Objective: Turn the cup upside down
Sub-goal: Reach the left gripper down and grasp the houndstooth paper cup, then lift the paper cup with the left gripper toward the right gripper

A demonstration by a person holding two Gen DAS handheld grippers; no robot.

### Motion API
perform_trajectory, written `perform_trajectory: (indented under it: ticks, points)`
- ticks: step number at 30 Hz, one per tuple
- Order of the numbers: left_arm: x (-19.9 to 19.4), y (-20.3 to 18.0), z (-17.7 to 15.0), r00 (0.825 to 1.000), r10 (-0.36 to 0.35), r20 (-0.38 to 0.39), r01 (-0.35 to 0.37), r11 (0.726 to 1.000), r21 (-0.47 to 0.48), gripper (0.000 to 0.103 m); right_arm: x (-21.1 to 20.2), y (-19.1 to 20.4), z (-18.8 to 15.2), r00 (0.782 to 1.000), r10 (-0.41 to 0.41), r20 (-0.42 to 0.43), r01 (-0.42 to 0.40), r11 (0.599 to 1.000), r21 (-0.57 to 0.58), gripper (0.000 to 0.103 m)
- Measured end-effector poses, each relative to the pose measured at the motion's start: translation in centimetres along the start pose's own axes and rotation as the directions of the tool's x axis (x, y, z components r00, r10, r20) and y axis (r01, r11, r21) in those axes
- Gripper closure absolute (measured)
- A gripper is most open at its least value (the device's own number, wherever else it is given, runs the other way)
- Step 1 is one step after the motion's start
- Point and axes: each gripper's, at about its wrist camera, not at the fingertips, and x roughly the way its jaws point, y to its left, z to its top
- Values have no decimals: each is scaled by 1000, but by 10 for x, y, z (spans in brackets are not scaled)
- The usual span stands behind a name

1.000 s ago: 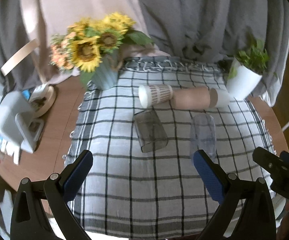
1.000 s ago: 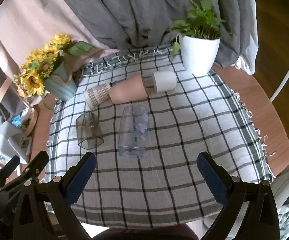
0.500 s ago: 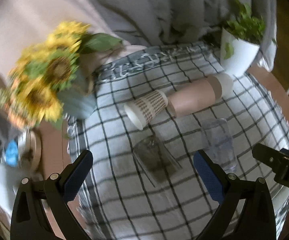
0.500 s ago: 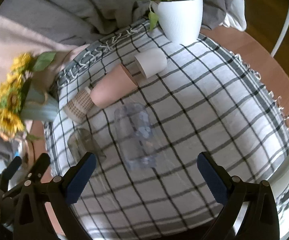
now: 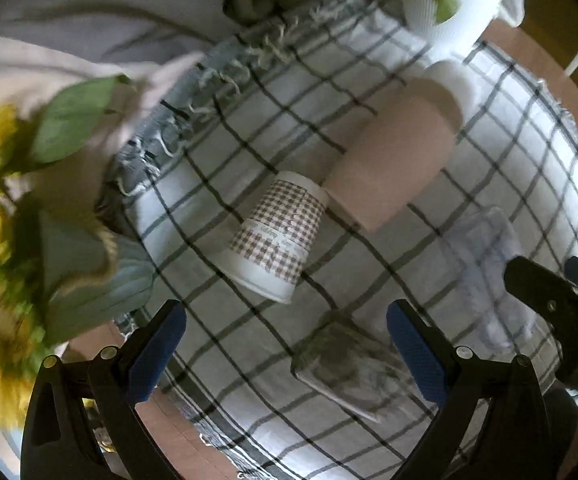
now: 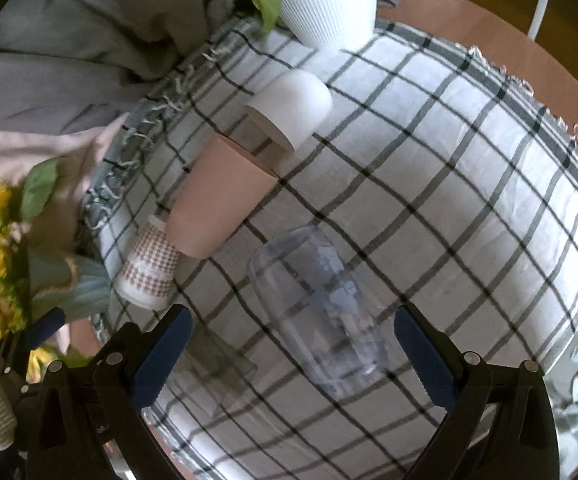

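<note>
Several cups lie on their sides on a checked cloth (image 5: pixel 225 152). A brown-checked paper cup (image 5: pixel 277 236) lies just ahead of my open left gripper (image 5: pixel 285 344). A smoky grey glass (image 5: pixel 349 364) lies between the left gripper's fingers, low. A pink cup (image 5: pixel 393 160) and a white cup (image 6: pixel 293 108) lie further back. A clear glass (image 6: pixel 321 312) lies between the fingers of my open right gripper (image 6: pixel 289 348). Both grippers are empty.
A sunflower bunch in a blue-green vase (image 5: pixel 81 272) stands at the cloth's left edge. A white ribbed plant pot (image 6: pixel 325 0) stands at the back. Grey curtains (image 6: pixel 69 40) hang behind. The right gripper shows at the left view's right edge (image 5: pixel 557 300).
Both grippers have moved forward and down toward the cups and tilted. The checked cup and grey glass now sit close to the left gripper, the clear glass between the right fingers.
</note>
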Motion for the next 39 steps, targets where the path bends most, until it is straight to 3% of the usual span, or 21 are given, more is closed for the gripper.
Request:
perform_trajectory:
  ticks: [9,15,20,28,39]
  points:
    - [62,1,42,991,44,-130,-36,997,69,3,29,15,22,997,-72,-30,73,997,26,1]
    - [87,3,54,983,56,-173,-46,997,61,14,39,15,34,993,-108,-38,109,993,44,1]
    - [100,8,59,980,17,-200,-12,1000,28,28,47,16,38,992,-115,-54,118,992,49,1]
    - [90,18,43,989,1,-145,-7,999,-40,34,46,17,38,992,-122,-43,123,992,18,1]
    - [14,27,-2,1000,-2,31,9,974,-224,34,11,20,25,998,-67,-9,66,992,-107,1]
